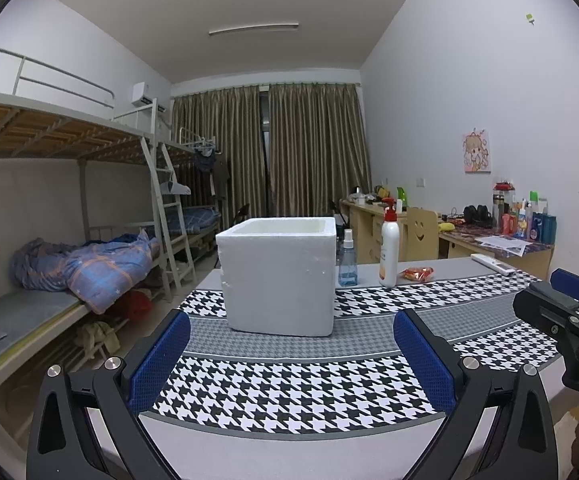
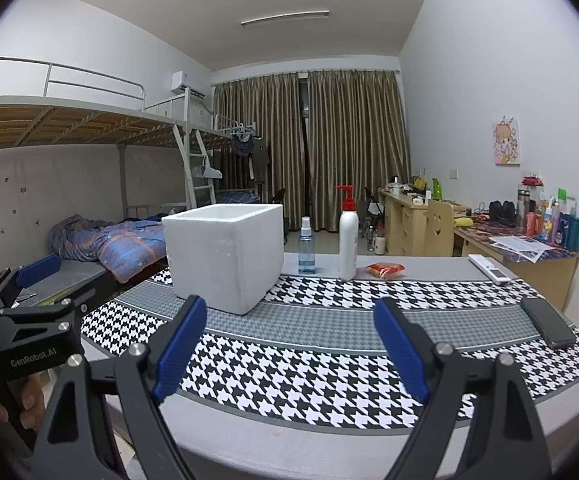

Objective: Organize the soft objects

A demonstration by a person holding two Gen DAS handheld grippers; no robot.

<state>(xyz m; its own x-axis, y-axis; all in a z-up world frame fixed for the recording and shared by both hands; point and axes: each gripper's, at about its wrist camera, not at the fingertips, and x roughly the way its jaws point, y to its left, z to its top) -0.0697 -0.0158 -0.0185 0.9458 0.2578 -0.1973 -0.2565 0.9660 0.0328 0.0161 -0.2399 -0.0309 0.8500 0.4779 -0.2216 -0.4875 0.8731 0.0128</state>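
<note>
A white foam box (image 1: 281, 276) (image 2: 225, 256) stands open-topped on the houndstooth tablecloth (image 1: 289, 384) (image 2: 297, 380). A small red snack packet (image 1: 417, 273) (image 2: 385, 270) lies at the far side, right of a white pump bottle (image 1: 389, 248) (image 2: 348, 240). My left gripper (image 1: 289, 332) (image 2: 61, 276) hovers over the near cloth, facing the box, open with nothing between its blue pads. My right gripper (image 2: 291, 308) (image 1: 557, 294) is held beside it on the right, also open and empty. The inside of the box is hidden.
A blue spray bottle (image 1: 347, 260) (image 2: 306, 252) stands between box and pump bottle. A white remote (image 1: 493, 263) (image 2: 489, 268) and a black phone (image 2: 547, 322) lie at the table's right. Bunk beds stand left, cluttered desks right.
</note>
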